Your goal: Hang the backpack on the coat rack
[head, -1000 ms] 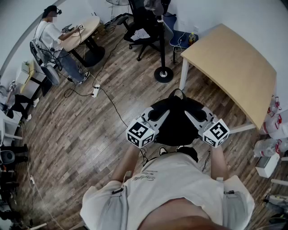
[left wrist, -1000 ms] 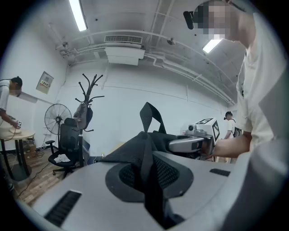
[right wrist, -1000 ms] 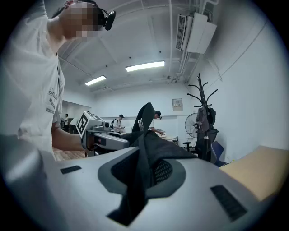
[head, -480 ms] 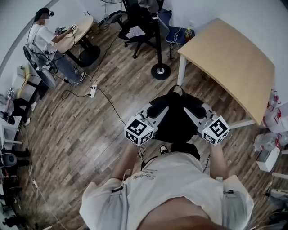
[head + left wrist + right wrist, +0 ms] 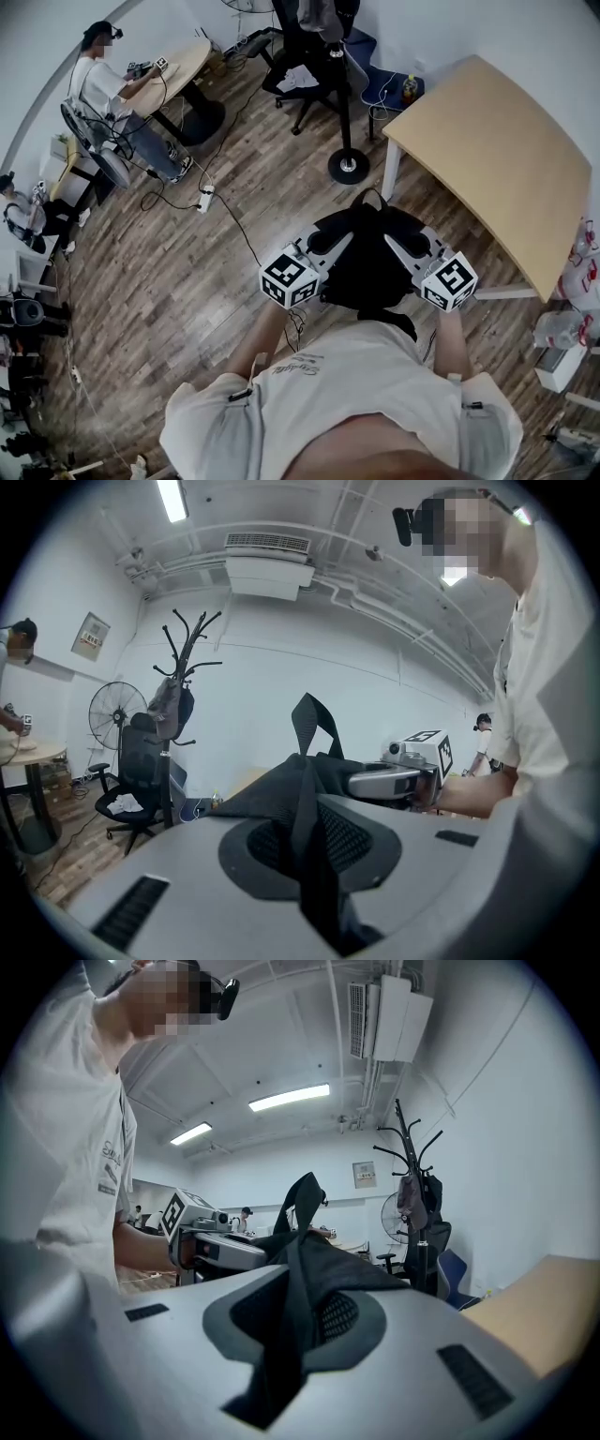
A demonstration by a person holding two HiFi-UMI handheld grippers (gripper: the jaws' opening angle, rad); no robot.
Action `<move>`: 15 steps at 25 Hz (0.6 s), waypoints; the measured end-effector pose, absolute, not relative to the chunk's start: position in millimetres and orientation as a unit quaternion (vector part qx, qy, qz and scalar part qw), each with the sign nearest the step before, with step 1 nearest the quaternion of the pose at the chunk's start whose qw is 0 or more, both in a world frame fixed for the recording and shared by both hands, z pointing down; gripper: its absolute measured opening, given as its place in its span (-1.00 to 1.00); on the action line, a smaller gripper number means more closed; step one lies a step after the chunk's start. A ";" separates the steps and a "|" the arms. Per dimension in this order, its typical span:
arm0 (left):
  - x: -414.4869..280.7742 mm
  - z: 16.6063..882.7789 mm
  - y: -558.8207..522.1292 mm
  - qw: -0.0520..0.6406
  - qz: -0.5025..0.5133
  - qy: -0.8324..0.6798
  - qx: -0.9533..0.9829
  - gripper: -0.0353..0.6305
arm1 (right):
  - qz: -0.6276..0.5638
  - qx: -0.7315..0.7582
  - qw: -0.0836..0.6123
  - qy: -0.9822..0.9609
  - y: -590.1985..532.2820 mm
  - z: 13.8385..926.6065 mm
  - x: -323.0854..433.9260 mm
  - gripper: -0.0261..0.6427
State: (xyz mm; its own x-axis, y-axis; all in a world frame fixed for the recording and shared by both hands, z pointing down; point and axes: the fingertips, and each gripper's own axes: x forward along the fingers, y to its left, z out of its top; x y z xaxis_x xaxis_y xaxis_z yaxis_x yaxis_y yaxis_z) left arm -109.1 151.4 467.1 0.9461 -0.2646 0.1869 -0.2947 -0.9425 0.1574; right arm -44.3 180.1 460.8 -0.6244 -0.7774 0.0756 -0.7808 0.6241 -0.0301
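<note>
Black cloth fills the space between both grippers. It is the backpack [image 5: 367,261], and it hangs in the air in front of the person, above the wood floor [image 5: 187,272]. The left gripper [image 5: 328,241] pinches one side near the top, and the right gripper [image 5: 410,242] pinches the other side. In the left gripper view the jaws are closed tight on a fold of the black cloth. The right gripper view shows the same on its side. Neither one is empty.

The coat rack [image 5: 348,167] stands ahead, near the corner of the pale wood table [image 5: 497,159]. Its round foot sits on the floor and its hooks are up high. Something grey [image 5: 170,705] already hangs on it.

The backpack looks soft and floppy. It sags between the two grips and folds where the jaws squeeze it. It does not look very heavy, but I cannot tell what is inside. Cloth like this can slip if only a thin bit is pinched, so a thick fold is safer. It will not break if it bumps.

The best place for a hook is the small loop [image 5: 314,726] at the top of the bag, which stands up between the grippers. I think the bag must go up high so that loop can drop over a free hook.
</note>
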 end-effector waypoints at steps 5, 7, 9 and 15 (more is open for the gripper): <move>-77.5 467.6 108.2 0.095 0.074 -0.147 0.982 -0.76 | 0.019 0.415 0.029 -0.909 135.8 461.0 -11.6 -0.80; -66.3 466.1 92.0 0.094 0.071 -0.150 0.982 -0.76 | 0.014 0.411 0.031 -0.911 119.0 459.5 0.1 -0.80; -55.7 461.7 77.7 0.090 0.068 -0.153 0.982 -0.76 | 0.006 0.408 0.029 -0.912 104.3 455.3 10.8 -0.80; -28.7 447.0 33.4 0.076 0.065 -0.159 0.982 -0.76 | -0.010 0.402 0.026 -0.915 59.9 439.9 37.3 -0.79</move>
